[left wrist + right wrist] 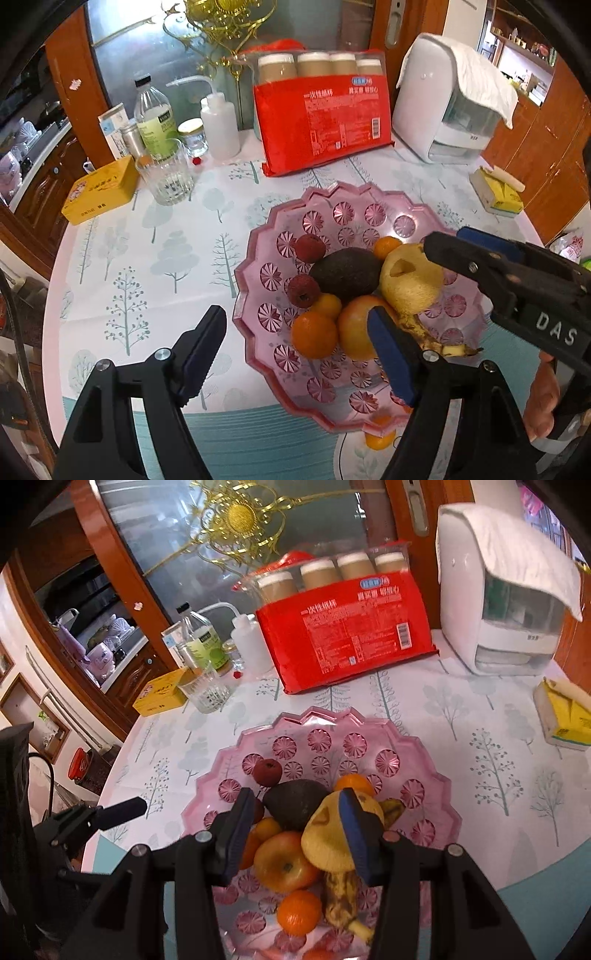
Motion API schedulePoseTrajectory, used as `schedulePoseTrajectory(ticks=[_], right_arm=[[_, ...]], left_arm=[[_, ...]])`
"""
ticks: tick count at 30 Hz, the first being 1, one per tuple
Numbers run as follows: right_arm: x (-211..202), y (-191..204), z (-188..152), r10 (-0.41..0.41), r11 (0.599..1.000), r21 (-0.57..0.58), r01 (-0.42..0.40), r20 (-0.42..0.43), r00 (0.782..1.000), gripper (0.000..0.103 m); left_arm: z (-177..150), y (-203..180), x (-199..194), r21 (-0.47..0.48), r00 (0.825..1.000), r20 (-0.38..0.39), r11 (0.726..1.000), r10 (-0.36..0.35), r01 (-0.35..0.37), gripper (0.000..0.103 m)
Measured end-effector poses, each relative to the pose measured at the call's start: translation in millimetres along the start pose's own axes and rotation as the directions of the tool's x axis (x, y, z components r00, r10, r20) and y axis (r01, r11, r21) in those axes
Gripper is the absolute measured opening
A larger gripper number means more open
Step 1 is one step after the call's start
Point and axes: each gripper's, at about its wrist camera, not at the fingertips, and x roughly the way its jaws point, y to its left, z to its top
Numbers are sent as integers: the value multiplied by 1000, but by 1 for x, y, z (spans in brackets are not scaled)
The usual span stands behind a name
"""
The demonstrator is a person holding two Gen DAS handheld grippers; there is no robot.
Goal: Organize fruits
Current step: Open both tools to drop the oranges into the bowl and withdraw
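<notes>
Left wrist view: left gripper [295,347] hanging released over the near-left rim of the pink bowl [258,243], jaws spread wide and empty. Between and beyond them, a heap of fruit — dark avocado [345,273], two red lychee-like fruits [308,249], oranges, a reddish apple [356,326], a spotted banana [430,336]. At right, right gripper [441,245] reaching in over the yellow pear [410,280], tips at its upper right side. One small orange [378,437] apparently under or outside the near rim (hard to tell through the tinted plastic).

Right wrist view: right gripper [293,832] with jaws parted, right pad against or just in front of the yellow pear [332,834], left pad well clear of it, above the apple [284,862] and beside the avocado [297,806]. No squeeze on anything as far as can be judged — probably letting the pear go or about to take it.

To do the step well: centre the pear between the pads, not on its sloping shoulder; close gently on the widest part; lift straight up to avoid rolling the apple and the orange [299,912] beneath. Pear resting on top of the heap, right of centre in the bowl [424,753], on the counter [480,716].
</notes>
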Motion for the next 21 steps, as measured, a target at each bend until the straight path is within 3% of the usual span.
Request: schedulePoseTrajectory(ticks=[15,21], right_arm=[[-83,23,-21,-37,998,-39,40,81,996,48],[-110,28,-36,-16,998,-55,22,110,994,48]], left_arm=[[-15,-13,-81,-15,993,116,1000,-12,14,82],[-29,-21,-108,-6,987,159,1000,-17,19,86]])
